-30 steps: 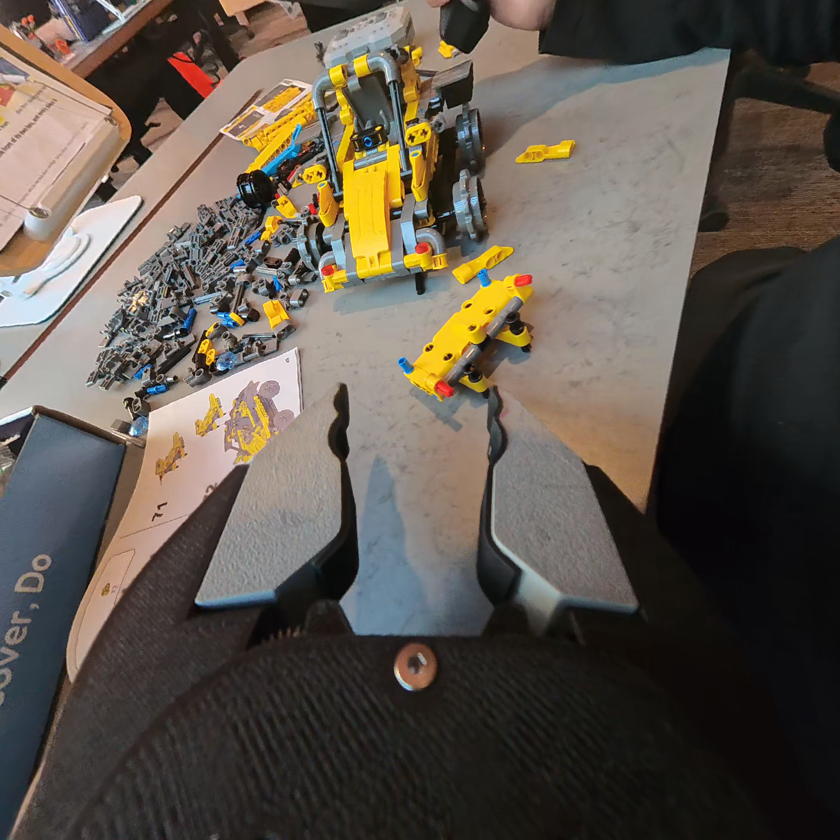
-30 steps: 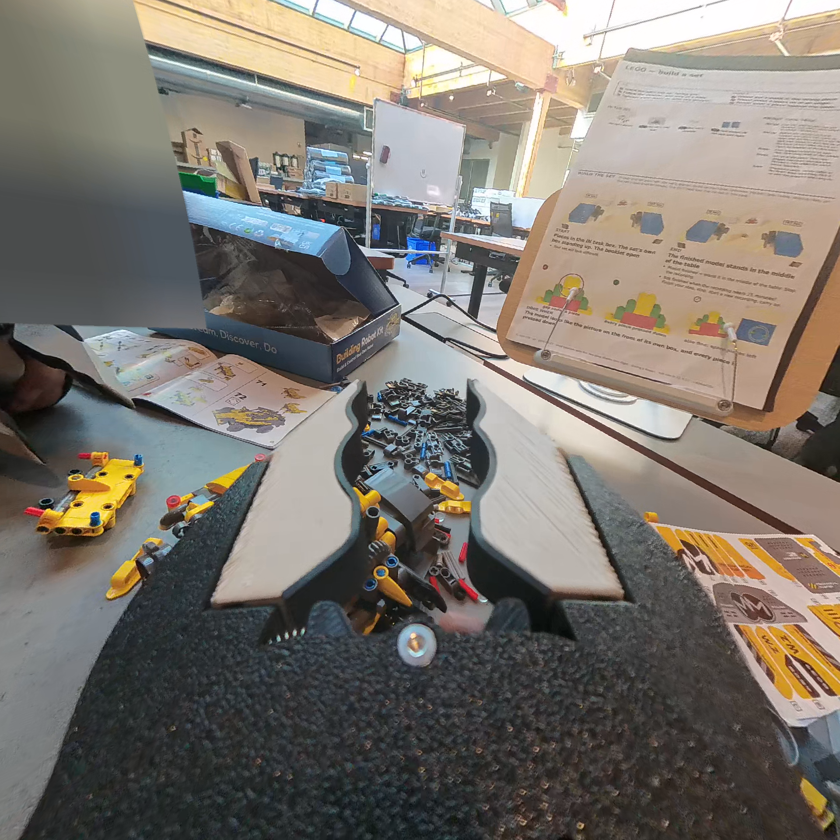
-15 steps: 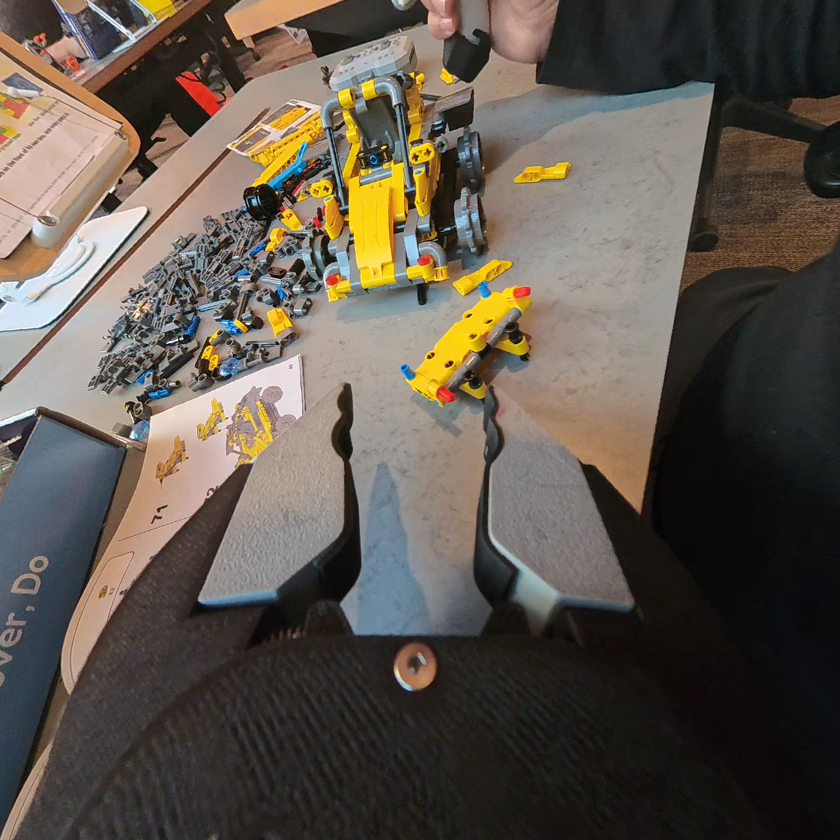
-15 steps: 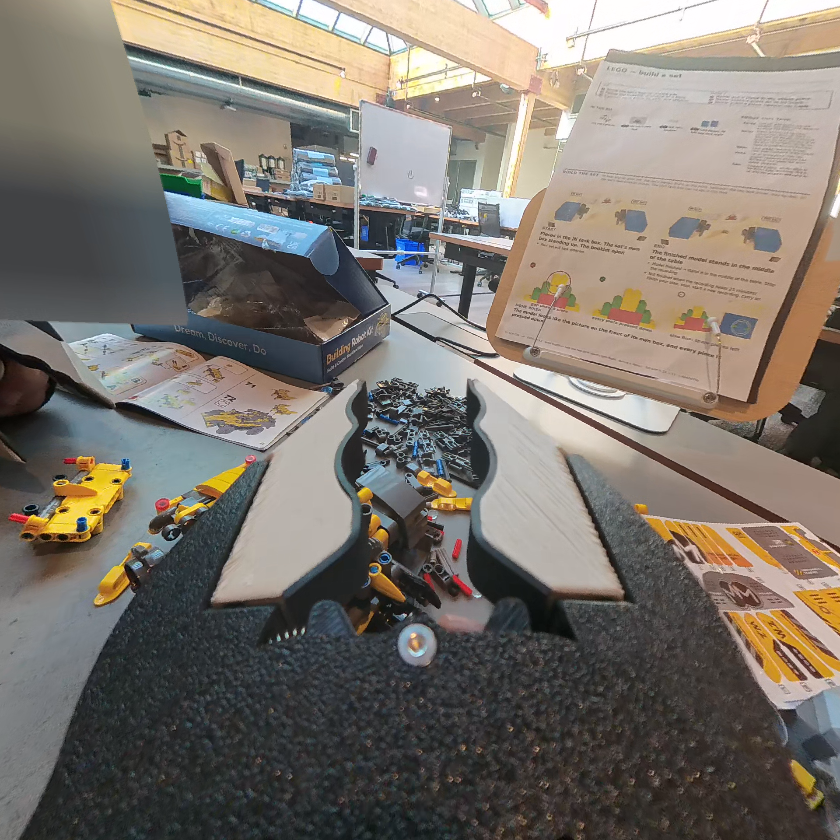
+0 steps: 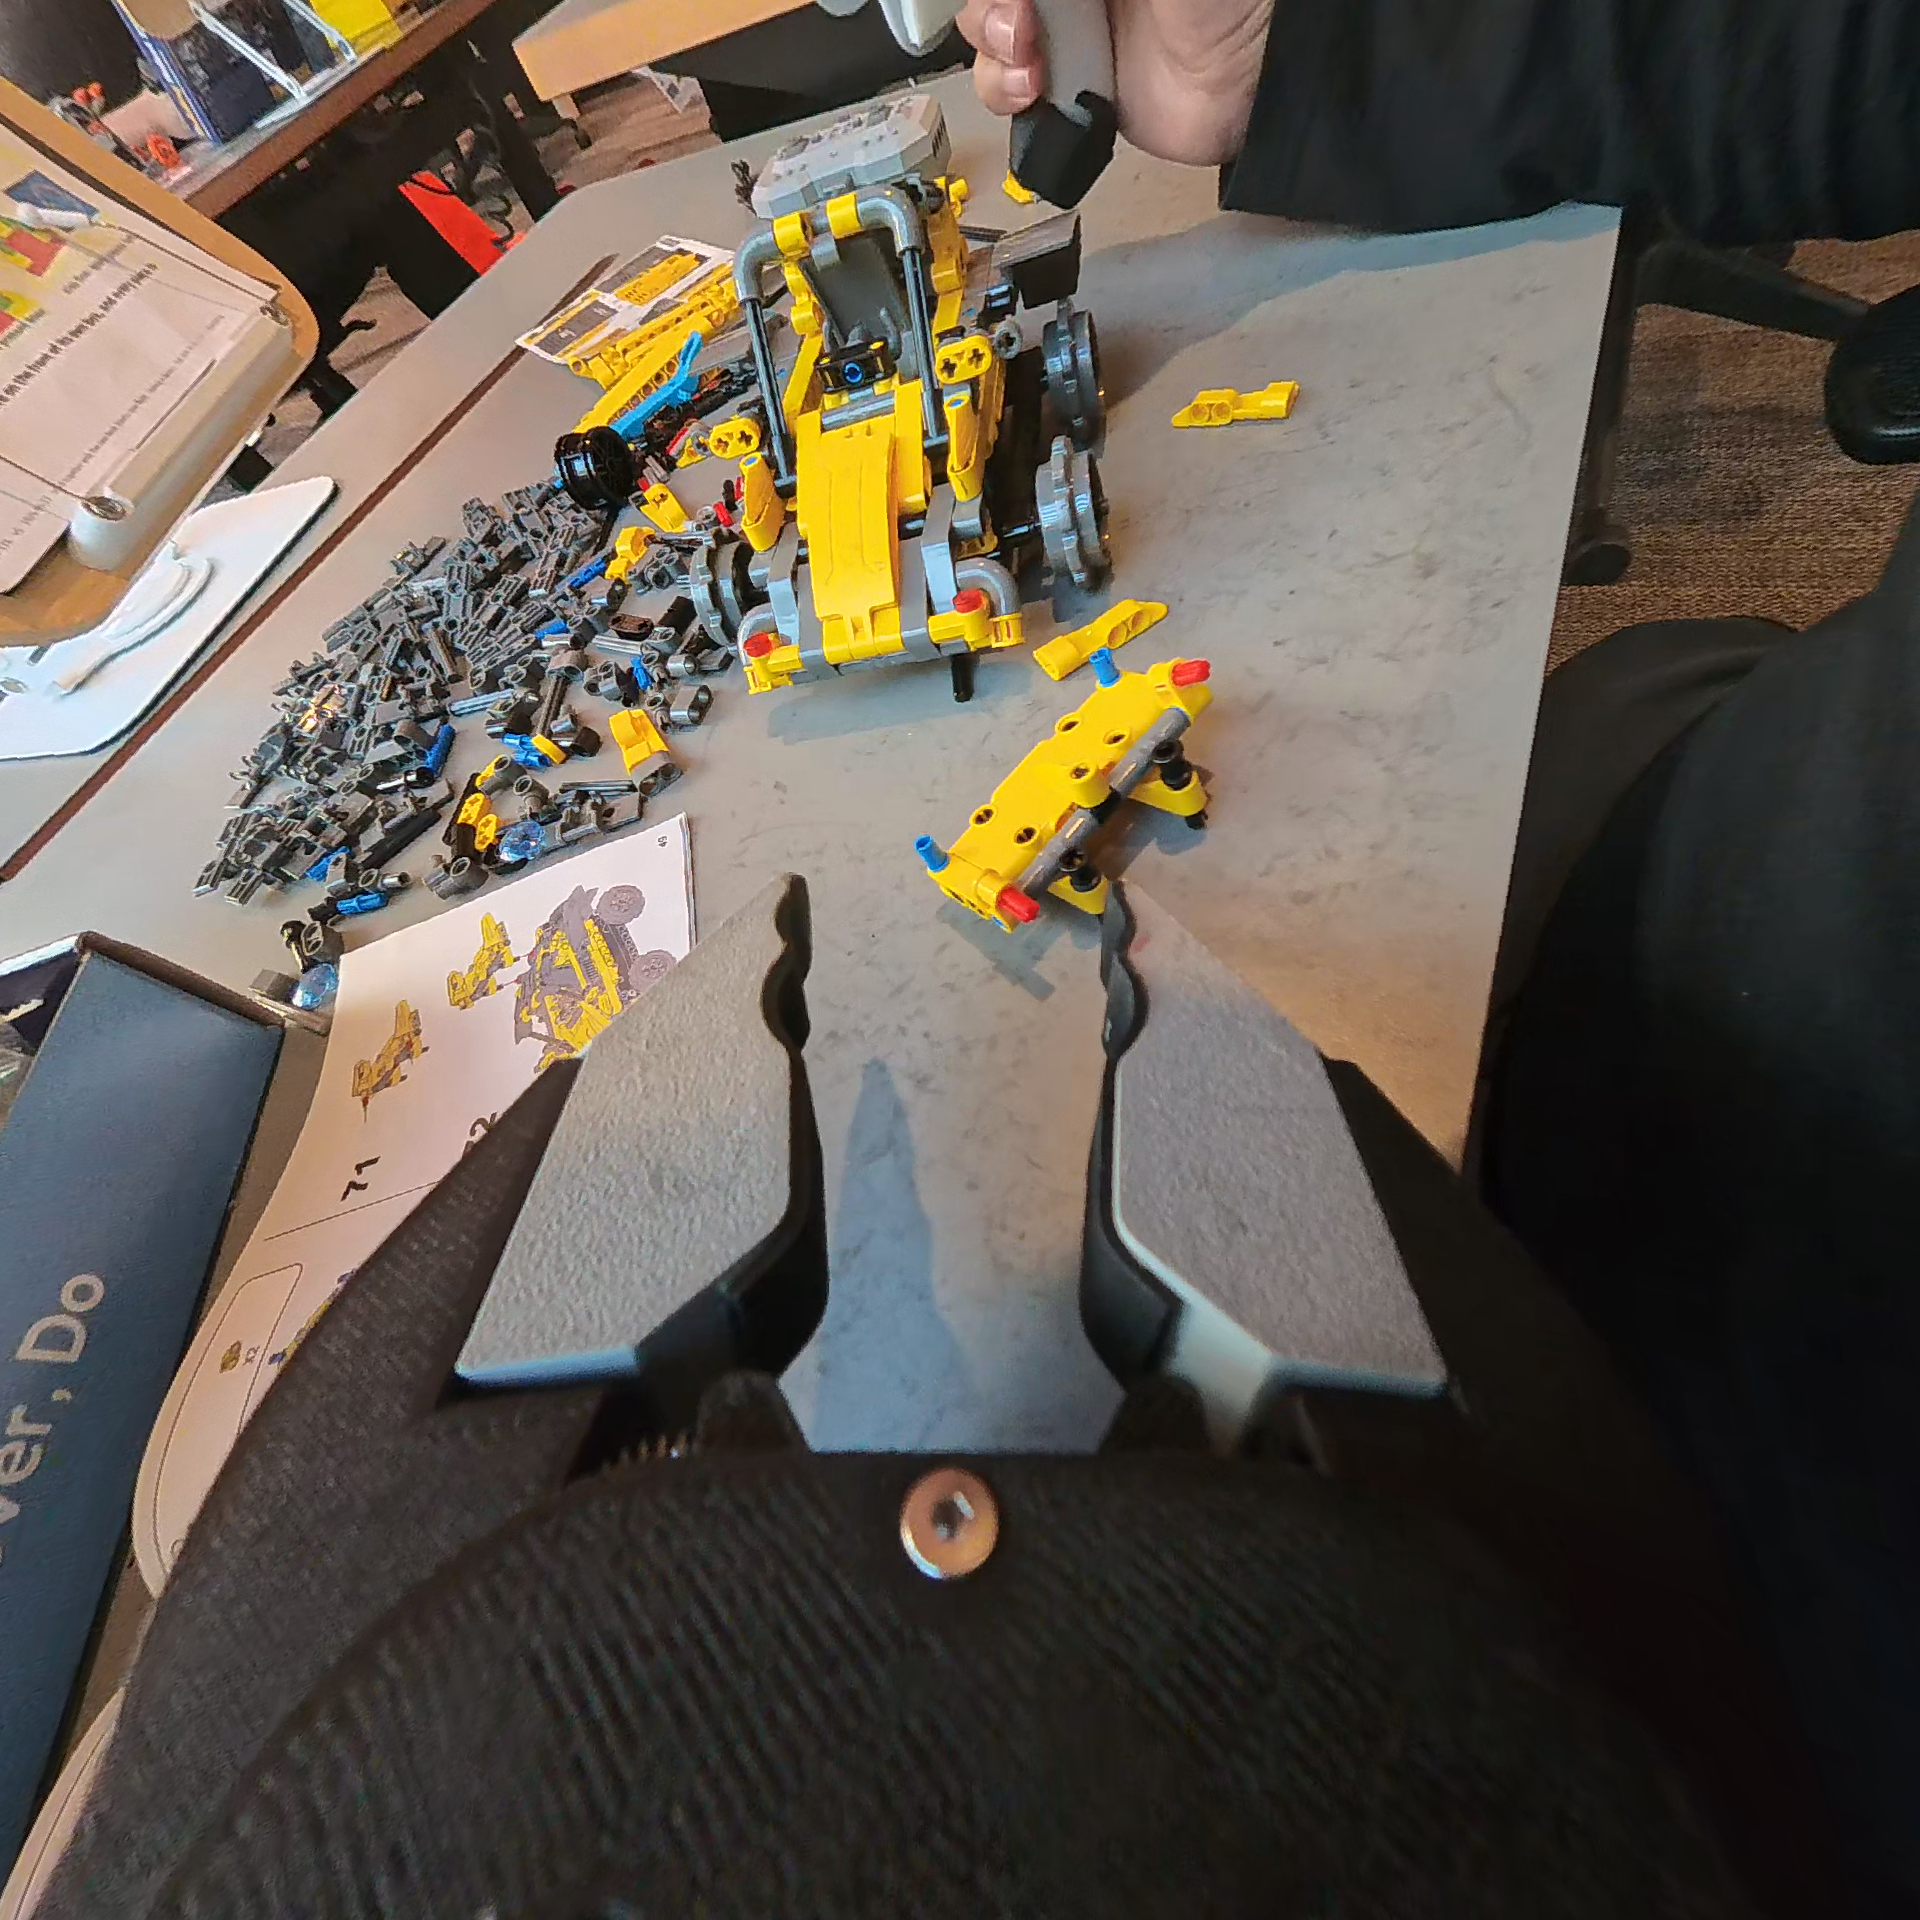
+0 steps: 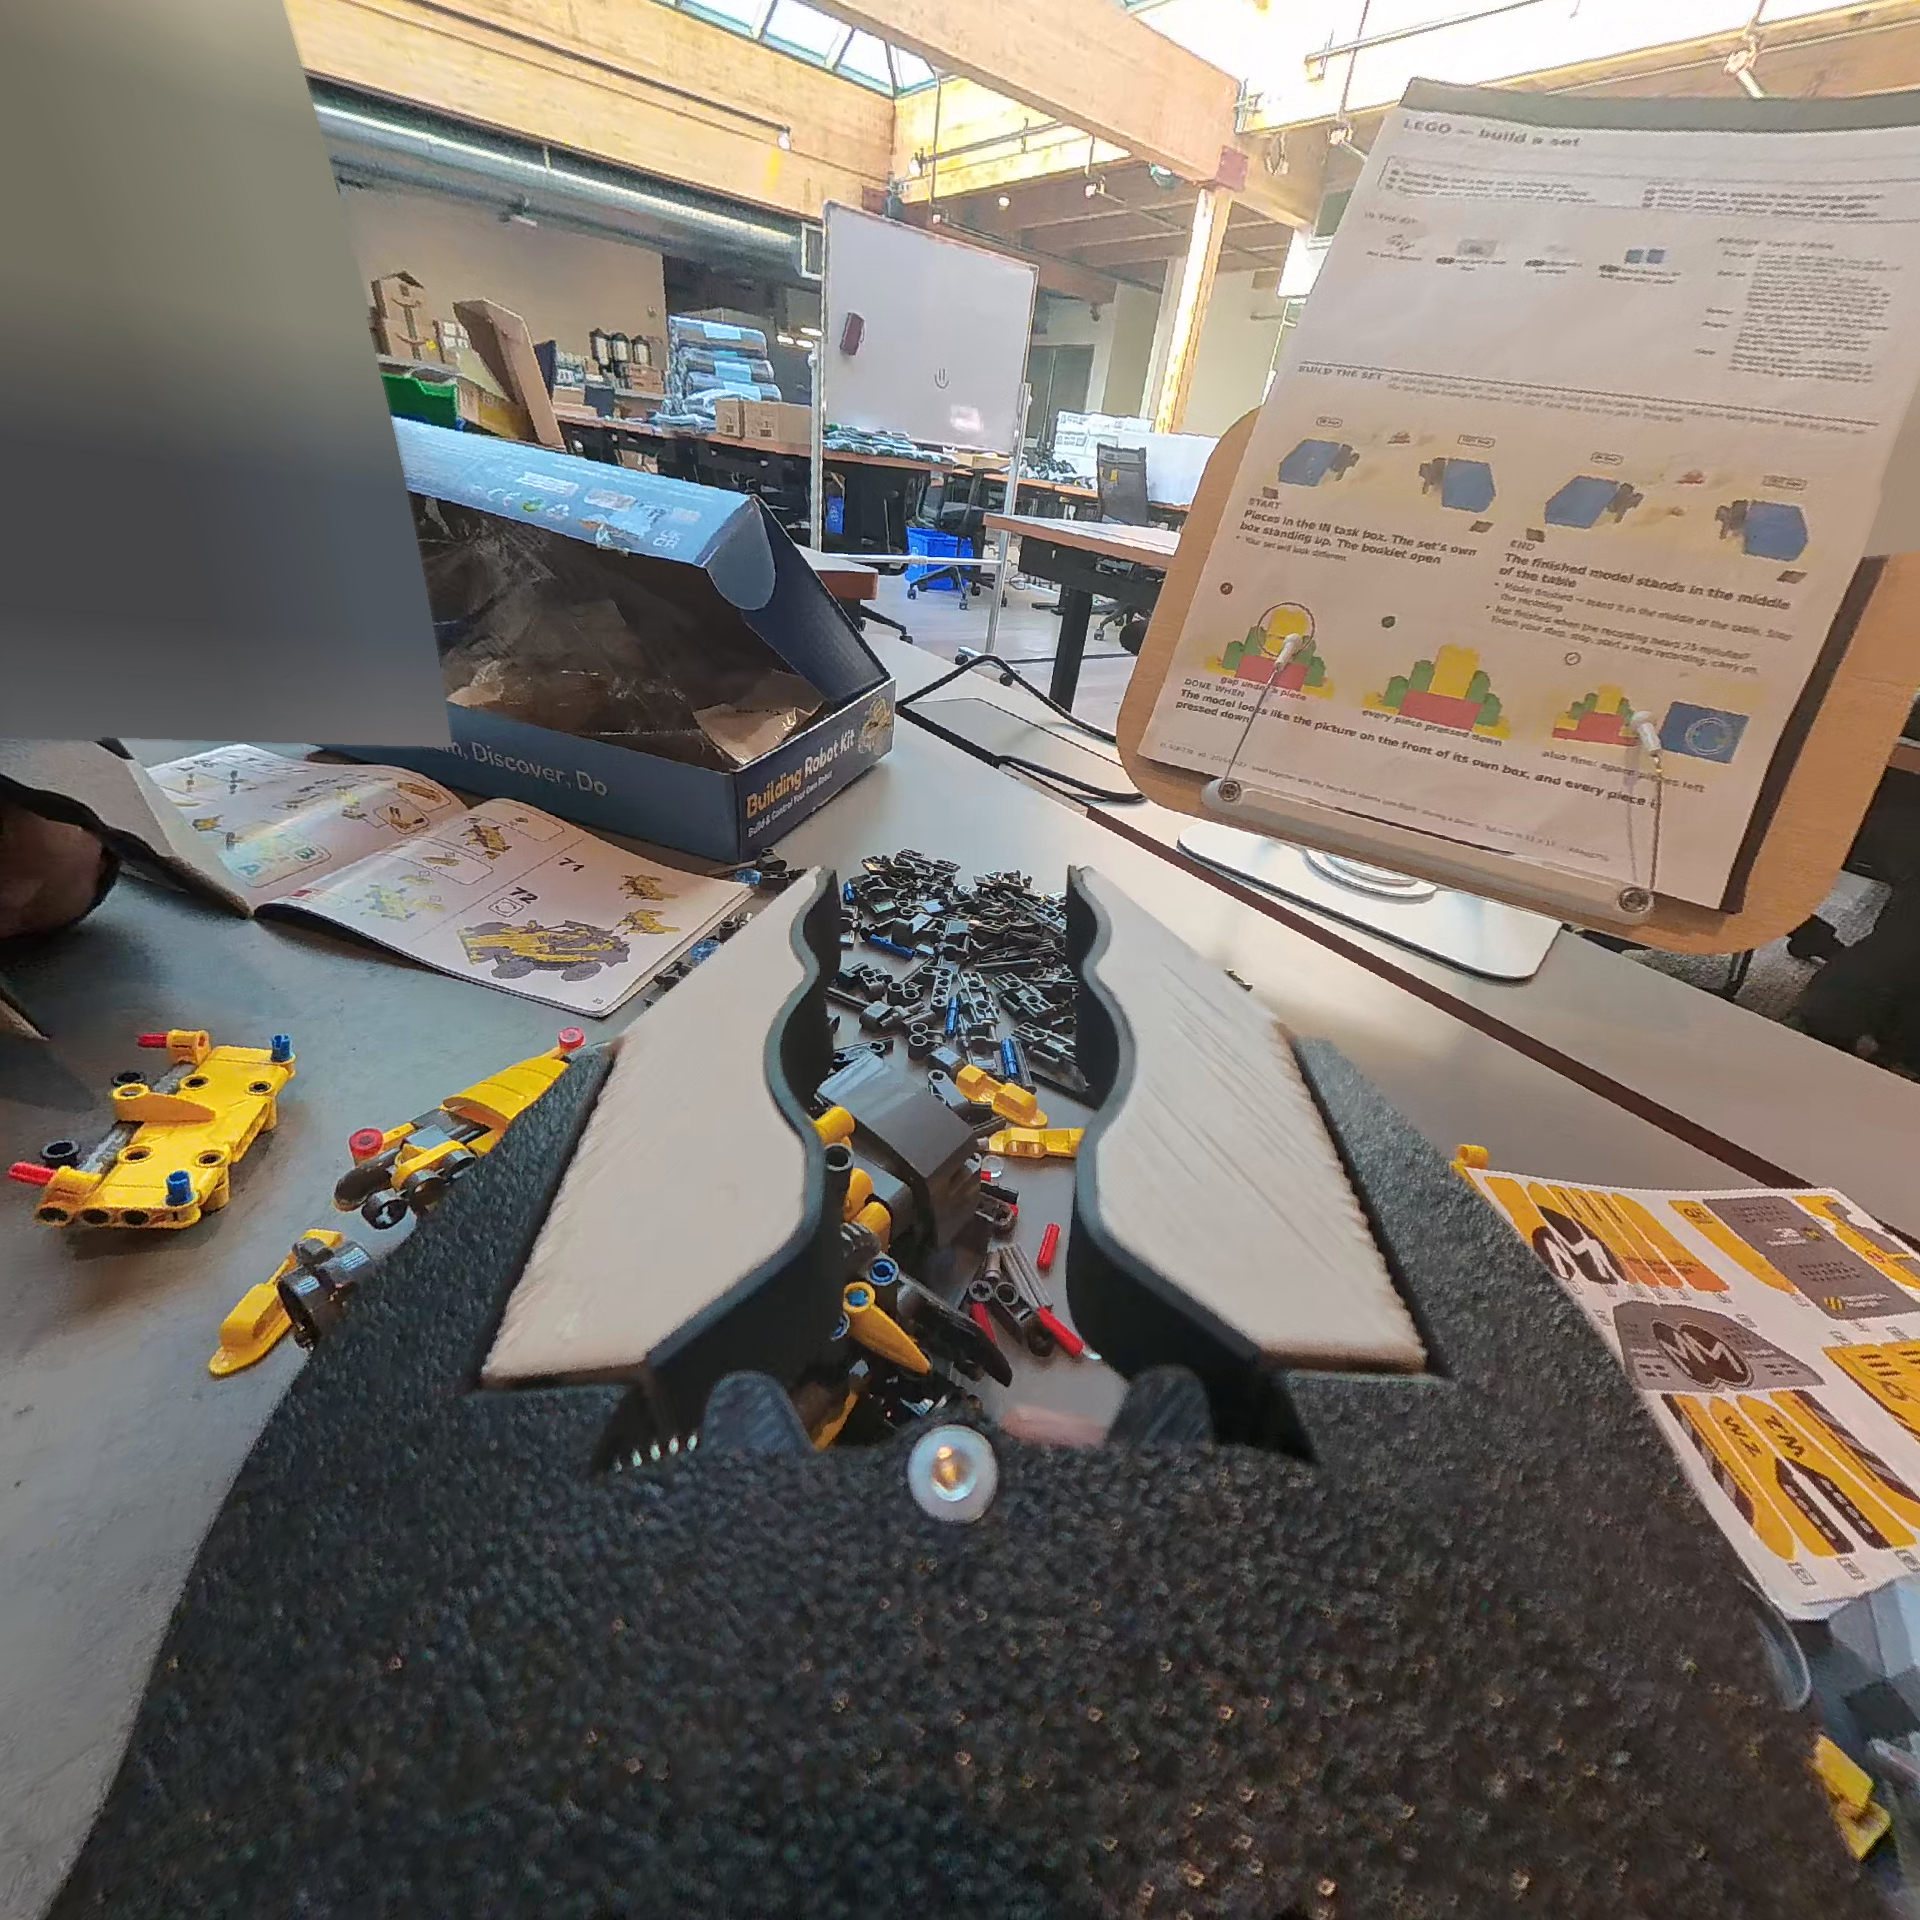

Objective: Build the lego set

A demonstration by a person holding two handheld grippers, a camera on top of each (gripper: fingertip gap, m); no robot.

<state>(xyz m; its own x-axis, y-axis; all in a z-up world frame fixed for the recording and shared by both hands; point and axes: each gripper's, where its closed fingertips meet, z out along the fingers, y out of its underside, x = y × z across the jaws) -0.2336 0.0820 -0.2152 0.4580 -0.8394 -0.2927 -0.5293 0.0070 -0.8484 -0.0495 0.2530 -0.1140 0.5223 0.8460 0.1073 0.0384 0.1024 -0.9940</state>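
Two claws, both empty with fingers spread: my left claw [image 5: 951,914] hangs over the table [image 5: 1351,623] just short of a small yellow assembly [image 5: 1070,800]; my right claw [image 6: 945,904] is above the yellow vehicle model [image 6: 894,1174]. Dropping carelessly could knock pins loose or scatter the grey loose pieces [image 6: 956,935].

Bare table [image 5: 1340,665] right of yellow model [image 5: 883,468]; loose parts [image 5: 436,686] (dense) crowd left.

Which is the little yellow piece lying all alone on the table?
Find the big yellow vehicle model on the grey table. Look past its grey gear wheels towards the table's far edge: the small flat yellow piece lies alone on bare tabletop, nothing touching it.
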